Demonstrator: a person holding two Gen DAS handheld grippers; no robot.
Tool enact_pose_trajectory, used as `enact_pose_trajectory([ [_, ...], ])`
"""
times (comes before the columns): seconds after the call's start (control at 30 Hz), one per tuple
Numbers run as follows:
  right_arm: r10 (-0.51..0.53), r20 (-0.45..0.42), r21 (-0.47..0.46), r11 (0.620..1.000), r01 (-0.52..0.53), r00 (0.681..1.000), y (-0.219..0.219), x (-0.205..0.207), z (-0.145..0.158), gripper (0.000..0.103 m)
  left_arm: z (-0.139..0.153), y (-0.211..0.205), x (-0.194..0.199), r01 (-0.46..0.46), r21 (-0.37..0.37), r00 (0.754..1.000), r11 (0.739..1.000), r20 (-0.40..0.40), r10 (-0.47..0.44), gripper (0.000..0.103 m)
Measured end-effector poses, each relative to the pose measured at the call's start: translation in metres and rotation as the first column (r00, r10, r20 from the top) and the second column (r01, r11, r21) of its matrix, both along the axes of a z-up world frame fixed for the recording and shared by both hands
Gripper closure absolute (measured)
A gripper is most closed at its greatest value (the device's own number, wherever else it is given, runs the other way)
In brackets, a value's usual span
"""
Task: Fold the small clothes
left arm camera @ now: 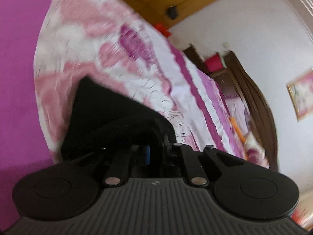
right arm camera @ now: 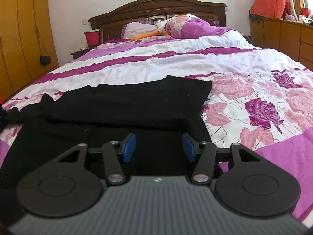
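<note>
A black garment point(right arm camera: 137, 101) lies spread on the flowered pink and purple bedspread point(right arm camera: 254, 98), with its near part folded over into a thicker band. My right gripper point(right arm camera: 158, 146) hovers low over the garment's near edge. Its blue pads point(right arm camera: 129, 146) stand apart with nothing pressed between them. In the tilted, blurred left wrist view, a flap of the same black garment point(left arm camera: 109, 117) rises from the bedspread point(left arm camera: 117, 49) into my left gripper point(left arm camera: 154, 152), whose jaws are shut on the cloth. Fabric hides most of the left fingers.
A dark wooden headboard point(right arm camera: 156, 5), a pillow and a plush toy point(right arm camera: 176, 25) are at the far end of the bed. A red bucket point(right arm camera: 91, 36) stands on a nightstand at the left. Wooden wardrobes point(right arm camera: 23, 29) line the left wall, a low cabinet point(right arm camera: 283, 33) the right.
</note>
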State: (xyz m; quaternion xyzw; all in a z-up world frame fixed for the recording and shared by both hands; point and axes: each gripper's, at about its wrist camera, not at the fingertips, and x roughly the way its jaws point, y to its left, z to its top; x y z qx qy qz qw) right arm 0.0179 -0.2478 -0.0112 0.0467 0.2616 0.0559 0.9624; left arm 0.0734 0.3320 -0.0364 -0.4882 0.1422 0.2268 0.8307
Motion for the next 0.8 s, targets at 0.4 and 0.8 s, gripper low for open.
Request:
enact_pose_trajectory([
  [0.4,-0.005,0.011,0.029,1.000,0.005,1.000,-0.003,-0.007,0.004,0.048,0.110,-0.088,0.010,0.287,0.341,0.932,0.895,0.116,-0.343,0.092],
  [0.8,-0.023,0.029,0.037,0.999,0.022,0.999,-0.011,-0.017,0.010,0.048,0.121,-0.256,0.058,0.576,0.418,0.761,0.703,0.041,-0.648,0.092],
])
